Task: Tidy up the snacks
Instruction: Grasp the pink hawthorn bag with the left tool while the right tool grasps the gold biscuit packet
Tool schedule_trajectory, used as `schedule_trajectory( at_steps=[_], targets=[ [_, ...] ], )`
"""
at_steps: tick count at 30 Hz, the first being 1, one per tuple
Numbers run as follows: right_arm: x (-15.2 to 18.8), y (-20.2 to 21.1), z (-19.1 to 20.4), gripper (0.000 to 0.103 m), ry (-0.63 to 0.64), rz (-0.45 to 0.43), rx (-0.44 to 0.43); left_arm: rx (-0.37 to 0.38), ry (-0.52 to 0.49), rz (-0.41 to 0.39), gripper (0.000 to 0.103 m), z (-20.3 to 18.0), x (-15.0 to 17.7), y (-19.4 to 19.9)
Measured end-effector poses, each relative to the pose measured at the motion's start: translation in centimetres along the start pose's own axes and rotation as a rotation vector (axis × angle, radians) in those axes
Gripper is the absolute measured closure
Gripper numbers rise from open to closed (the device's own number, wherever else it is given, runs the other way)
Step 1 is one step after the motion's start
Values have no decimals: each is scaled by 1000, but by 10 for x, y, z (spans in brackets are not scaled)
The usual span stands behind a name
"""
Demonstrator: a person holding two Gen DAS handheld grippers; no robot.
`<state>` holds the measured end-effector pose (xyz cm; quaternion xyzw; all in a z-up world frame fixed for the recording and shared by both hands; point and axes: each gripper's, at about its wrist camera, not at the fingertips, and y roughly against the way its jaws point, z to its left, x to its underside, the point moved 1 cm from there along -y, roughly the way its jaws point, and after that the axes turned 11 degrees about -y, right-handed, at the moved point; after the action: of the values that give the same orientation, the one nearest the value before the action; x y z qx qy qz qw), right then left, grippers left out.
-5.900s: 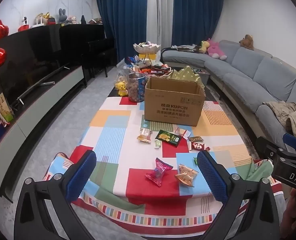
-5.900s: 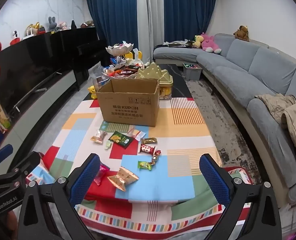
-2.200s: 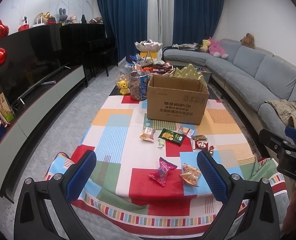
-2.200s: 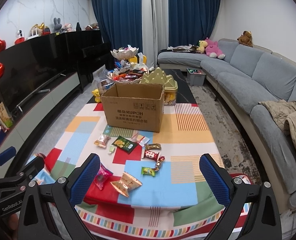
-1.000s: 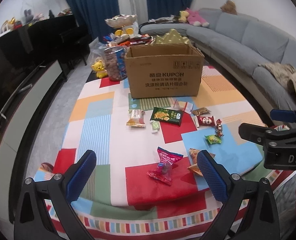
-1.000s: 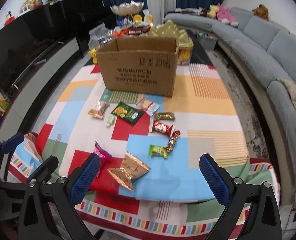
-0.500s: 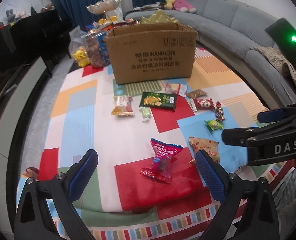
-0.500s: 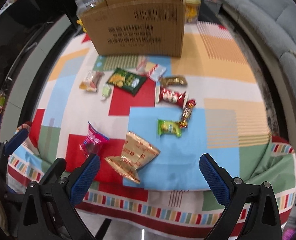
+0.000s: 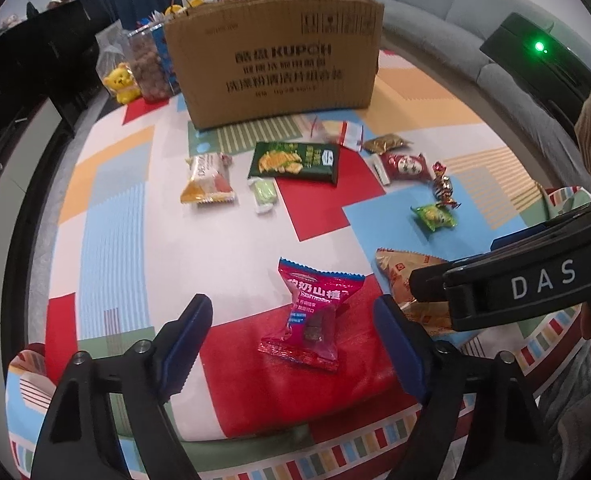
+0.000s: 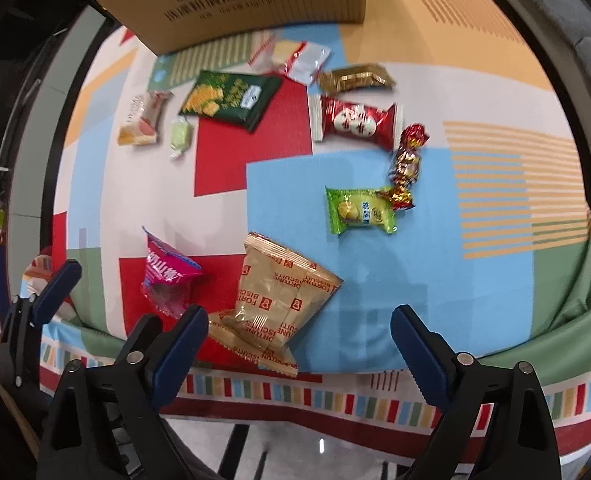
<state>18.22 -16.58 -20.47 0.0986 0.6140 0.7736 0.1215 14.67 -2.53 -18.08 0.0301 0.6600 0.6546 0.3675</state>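
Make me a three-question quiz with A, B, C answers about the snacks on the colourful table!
1. Where does the pink snack packet lie?
A. inside the cardboard box
B. between the left gripper's open fingers
C. on the sofa

2. What colour is the big crisps packet near the cardboard box?
A. dark green
B. purple
C. white

3. How is the left gripper?
A. shut on a packet
B. out of sight
C. open

Answers: 1 B, the packet sits on the tablecloth between both blue pads. 2 A, its wrapper is dark green. 3 C, its pads touch nothing, though its jaws have just been closing.
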Motion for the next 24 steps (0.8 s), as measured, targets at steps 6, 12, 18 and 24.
schedule_trajectory(
  at_steps=[6, 12, 18, 24],
  targets=[
    [-9, -15, 8, 15, -4, 44, 20, 18, -15, 20, 24, 0, -3, -14],
    [-11, -33, 17, 27, 26, 81, 58, 35, -22, 48, 32, -1, -4, -27],
    [-12, -45, 17, 45, 32, 95, 79, 58, -18, 68, 45, -5, -2, -37],
    [-11, -47, 18, 54, 65, 67, 80, 68, -6, 86, 72, -6, 1, -43]
  ],
)
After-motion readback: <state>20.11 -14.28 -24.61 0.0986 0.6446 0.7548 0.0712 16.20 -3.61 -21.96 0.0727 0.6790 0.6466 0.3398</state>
